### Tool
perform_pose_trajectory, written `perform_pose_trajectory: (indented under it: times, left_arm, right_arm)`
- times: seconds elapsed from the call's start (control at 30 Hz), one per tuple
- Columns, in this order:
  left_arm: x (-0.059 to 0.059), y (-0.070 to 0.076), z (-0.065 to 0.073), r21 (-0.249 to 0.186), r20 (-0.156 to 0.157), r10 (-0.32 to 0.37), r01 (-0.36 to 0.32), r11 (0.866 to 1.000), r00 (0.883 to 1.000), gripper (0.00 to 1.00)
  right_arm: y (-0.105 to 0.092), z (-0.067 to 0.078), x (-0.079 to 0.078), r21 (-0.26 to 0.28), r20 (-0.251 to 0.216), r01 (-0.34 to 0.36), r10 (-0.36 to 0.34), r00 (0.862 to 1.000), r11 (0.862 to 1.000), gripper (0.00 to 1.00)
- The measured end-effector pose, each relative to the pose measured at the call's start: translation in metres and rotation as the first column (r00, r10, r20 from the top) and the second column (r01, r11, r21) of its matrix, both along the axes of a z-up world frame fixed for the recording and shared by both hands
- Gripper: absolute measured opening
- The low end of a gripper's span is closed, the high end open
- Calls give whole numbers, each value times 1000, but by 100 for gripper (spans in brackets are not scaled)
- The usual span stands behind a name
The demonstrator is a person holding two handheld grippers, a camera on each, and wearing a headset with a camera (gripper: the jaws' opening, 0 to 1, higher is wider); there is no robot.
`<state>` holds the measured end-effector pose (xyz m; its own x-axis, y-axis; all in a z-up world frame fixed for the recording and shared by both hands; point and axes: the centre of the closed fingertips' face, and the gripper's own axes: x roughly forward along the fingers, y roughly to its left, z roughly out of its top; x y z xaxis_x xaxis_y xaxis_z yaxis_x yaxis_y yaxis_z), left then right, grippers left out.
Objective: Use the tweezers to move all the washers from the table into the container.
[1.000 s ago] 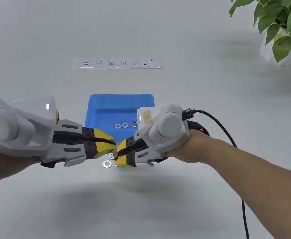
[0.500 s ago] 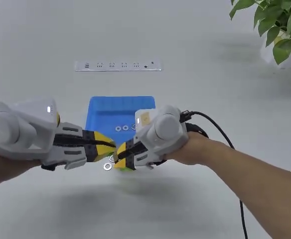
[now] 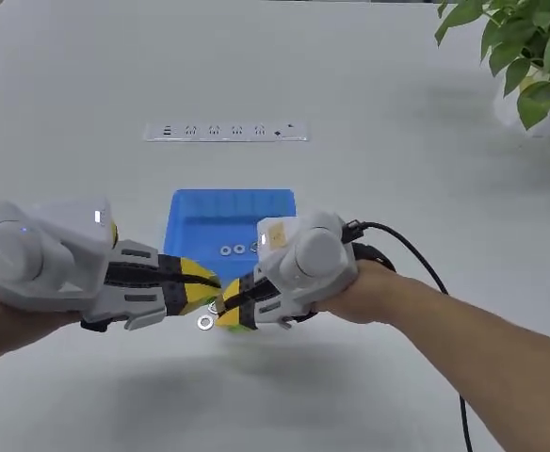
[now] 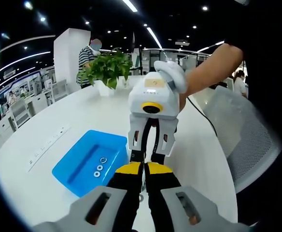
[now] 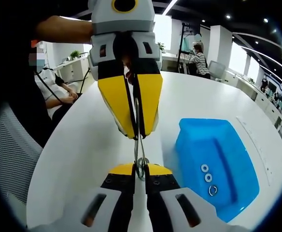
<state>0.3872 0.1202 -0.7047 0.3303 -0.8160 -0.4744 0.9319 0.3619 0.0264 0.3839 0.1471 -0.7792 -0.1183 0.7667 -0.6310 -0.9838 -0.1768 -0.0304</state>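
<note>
Right gripper view: slim silver tweezers (image 5: 140, 151) clenched by left gripper (image 5: 136, 134) and right gripper (image 5: 141, 173)

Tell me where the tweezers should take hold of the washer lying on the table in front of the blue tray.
Pinch the washer by its rim: one tip of the tweezers through the hole, one outside, coming down steeply from above. It lies flat on the table, so its thin edge probably offers nothing from the side.
</note>
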Motion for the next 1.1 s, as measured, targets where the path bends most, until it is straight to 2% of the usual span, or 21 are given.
perform_pose_trajectory:
  times: [0.37, 0.63, 0.77, 1.1]
  left_arm:
    - [0, 3, 0, 7, -5, 10, -10, 1000, 1000, 9]
    - [1, 11, 5, -11, -13, 41, -41, 999, 999, 23]
    - [1, 16, 7, -21, -31, 64, -65, 998, 997, 32]
    - [-4, 21, 13, -50, -44, 112, -115, 992, 993, 52]
  right_arm:
    - [1, 5, -1, 17, 3, 0, 0, 1000, 1000, 8]
    - [3, 14, 1, 30, 14, 3, -3, 1000, 1000, 8]
    - [5, 20, 2, 37, 14, 2, -3, 1000, 999, 8]
    - [6, 38, 6, 57, 23, -2, 0, 1000, 998, 8]
